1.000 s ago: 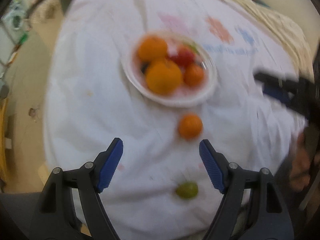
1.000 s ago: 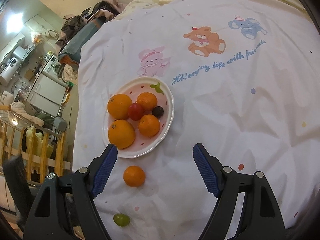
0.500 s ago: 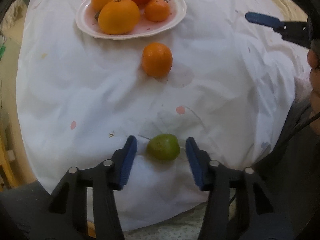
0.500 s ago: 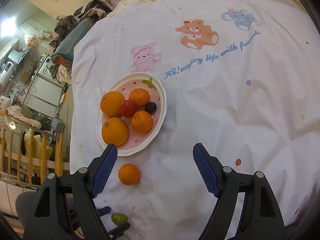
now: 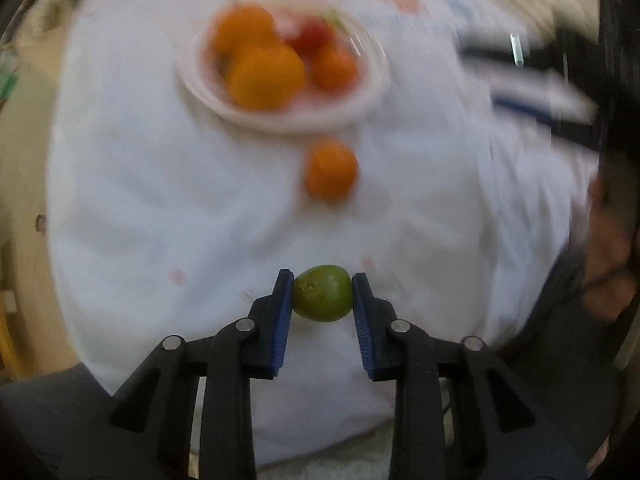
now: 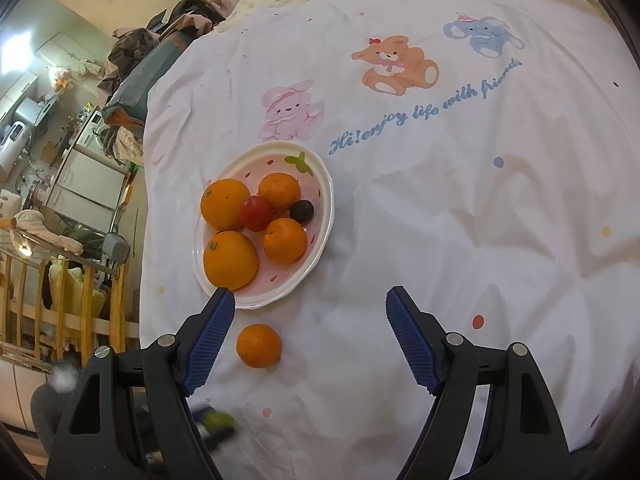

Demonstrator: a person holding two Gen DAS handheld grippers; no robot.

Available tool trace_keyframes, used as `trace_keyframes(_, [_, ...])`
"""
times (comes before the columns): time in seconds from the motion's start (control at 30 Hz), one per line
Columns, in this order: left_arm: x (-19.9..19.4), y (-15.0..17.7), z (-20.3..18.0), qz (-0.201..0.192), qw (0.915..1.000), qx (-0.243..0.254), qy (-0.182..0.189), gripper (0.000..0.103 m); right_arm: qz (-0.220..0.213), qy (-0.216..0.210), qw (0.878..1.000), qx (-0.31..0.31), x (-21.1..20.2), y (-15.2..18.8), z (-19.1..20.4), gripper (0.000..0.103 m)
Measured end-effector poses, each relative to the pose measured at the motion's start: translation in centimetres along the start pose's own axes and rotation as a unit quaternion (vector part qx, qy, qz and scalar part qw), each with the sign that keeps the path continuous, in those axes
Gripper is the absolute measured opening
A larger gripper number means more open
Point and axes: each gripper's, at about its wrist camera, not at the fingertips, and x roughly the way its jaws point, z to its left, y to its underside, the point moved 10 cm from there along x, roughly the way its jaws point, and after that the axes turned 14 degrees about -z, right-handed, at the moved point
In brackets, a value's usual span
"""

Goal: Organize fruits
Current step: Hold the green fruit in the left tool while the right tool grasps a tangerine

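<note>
A small green fruit (image 5: 323, 293) sits between the blue pads of my left gripper (image 5: 323, 277). The jaws are closing and both pads press its sides, just above the white bed cover near its front edge. In the right wrist view the green fruit (image 6: 218, 420) is a blur at the bottom left. A loose orange (image 5: 331, 170) (image 6: 259, 345) lies in front of the pink plate (image 6: 322, 240) (image 5: 280, 125), which holds several oranges, a red fruit and a dark one. My right gripper (image 6: 311, 294) hangs open and empty over the cover, right of the loose orange.
The white cover (image 6: 460, 240) with cartoon animals and blue lettering drops off at the left and front edges. A wooden rail (image 6: 60, 312) and a pile of clothes (image 6: 160, 40) lie beyond the left edge. A hand (image 5: 608, 248) shows at the right.
My left gripper has dropped towards the green fruit and its jaws have gone from wide apart to pressing on it. The right gripper has stayed where it was.
</note>
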Motion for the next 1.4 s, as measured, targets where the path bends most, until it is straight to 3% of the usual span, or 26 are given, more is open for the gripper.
trace_keyframes(0.13, [-1.4,-3.6,3.3,-0.055,0.9958,-0.060,-0.043,0.025,0.021,-0.002,1.000,-0.010,0.9,0.9,0.6,0.081])
trace_keyframes(0.3, [-1.9,-4.2,6.2,-0.061,0.9893,-0.117,-0.061,0.026,0.075,-0.015,0.996,-0.044,3.3,3.6,2.7,0.081])
trace_keyframes(0.53, [-1.6,-4.3,6.7,-0.061,0.9877,-0.127,-0.067,0.026,0.138,-0.026,0.987,-0.072,6.8,7.3,4.8,0.071])
trace_keyframes(0.67, [-1.7,-4.2,6.6,-0.061,0.9880,-0.125,-0.068,0.026,0.155,-0.027,0.985,-0.073,8.4,8.7,5.4,0.071])
trace_keyframes(0.77, [-1.5,-4.2,6.6,-0.059,0.9883,-0.122,-0.070,0.026,0.152,-0.019,0.985,-0.085,9.0,8.9,5.5,0.071])
trace_keyframes(0.93, [-1.3,-4.0,6.8,-0.058,0.9880,-0.120,-0.079,0.026,0.152,-0.017,0.984,-0.095,8.7,8.9,5.4,0.042])
trace_keyframes(1.1, [-0.9,-4.1,7.2,-0.056,0.9871,-0.121,-0.088,0.026,0.144,-0.025,0.983,-0.107,7.8,8.3,5.5,0.041])
trace_keyframes(1.4, [-0.8,-4.2,7.2,-0.065,0.9867,-0.114,-0.096,0.026,0.107,-0.028,0.992,-0.055,4.3,6.1,3.4,0.041])
